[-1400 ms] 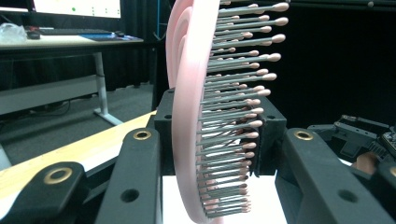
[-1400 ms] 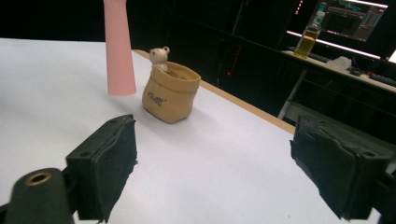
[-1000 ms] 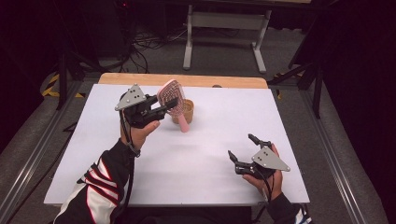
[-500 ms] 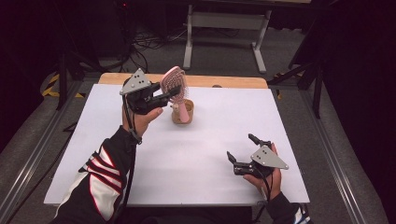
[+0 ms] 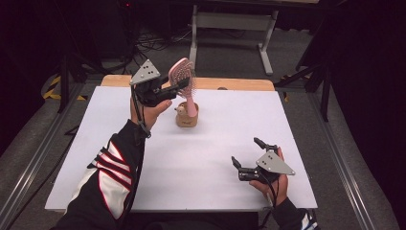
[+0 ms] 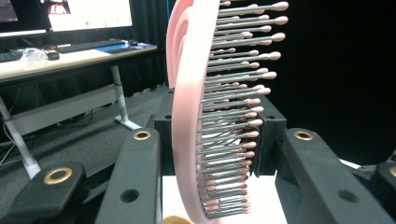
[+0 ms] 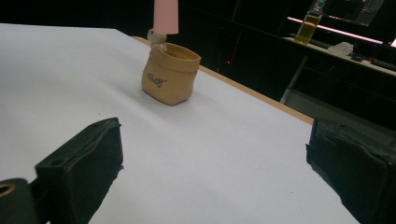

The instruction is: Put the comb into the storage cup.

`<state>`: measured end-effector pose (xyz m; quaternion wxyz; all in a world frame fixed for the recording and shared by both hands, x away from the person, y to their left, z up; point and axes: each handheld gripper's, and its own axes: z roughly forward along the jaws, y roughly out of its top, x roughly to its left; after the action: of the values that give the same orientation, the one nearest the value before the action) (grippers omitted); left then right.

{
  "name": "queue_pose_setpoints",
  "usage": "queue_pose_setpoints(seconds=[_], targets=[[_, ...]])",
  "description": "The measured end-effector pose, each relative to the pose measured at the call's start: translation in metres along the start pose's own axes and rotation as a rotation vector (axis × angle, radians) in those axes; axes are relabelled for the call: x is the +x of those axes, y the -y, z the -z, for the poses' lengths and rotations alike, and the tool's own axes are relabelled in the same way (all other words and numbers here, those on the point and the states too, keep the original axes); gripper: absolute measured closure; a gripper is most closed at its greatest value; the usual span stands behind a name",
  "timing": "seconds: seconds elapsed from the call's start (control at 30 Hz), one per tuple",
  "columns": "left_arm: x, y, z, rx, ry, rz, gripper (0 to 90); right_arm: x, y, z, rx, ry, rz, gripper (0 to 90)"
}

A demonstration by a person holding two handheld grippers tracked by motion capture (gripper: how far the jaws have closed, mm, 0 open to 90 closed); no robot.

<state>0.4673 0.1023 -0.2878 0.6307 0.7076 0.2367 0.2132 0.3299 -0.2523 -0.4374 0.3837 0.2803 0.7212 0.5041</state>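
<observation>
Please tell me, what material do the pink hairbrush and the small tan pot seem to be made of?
Pink oval hairbrush: seemingly smooth plastic with a soft sheen; its thin grey pins, perhaps metal, carry pink ball tips.
Small tan sack-shaped pot: probably matte ceramic or clay; the rolled rim and creases look rigid, though stiff paper or fabric is possible.

Hairbrush point(image 7: 166, 16) head beyond top edge; cup point(image 7: 170, 79) lettering perhaps unreadable.

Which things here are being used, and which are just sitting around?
Being used:
- pink hairbrush, clamped in the left gripper
- tan pouch under its handle

Just there:
- right gripper, open on the white table
- bottle of yellow liquid on a far desk
- monitor
</observation>
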Motion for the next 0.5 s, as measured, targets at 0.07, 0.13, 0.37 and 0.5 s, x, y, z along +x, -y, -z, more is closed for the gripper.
queue_pose_setpoints(seconds=[0.07, 0.13, 0.37, 0.5], targets=[[0.002, 0.0, -0.002, 0.004, 0.0, 0.003, 64.0, 0.0, 0.0, 0.0, 0.004, 0.002, 0.003, 4.2], [0.004, 0.0, -0.005, 0.01, -0.012, 0.0, 64.0, 0.0, 0.0, 0.0, 0.004, 0.002, 0.006, 4.3], [0.012, 0.0, -0.011, 0.014, -0.033, 0.015, 64.0, 0.0, 0.001, 0.0, 0.003, -0.001, 0.005, 4.4], [0.016, 0.002, -0.016, 0.022, -0.048, 0.023, 64.0, 0.0, 0.001, 0.0, 0.008, -0.005, 0.005, 4.4]])
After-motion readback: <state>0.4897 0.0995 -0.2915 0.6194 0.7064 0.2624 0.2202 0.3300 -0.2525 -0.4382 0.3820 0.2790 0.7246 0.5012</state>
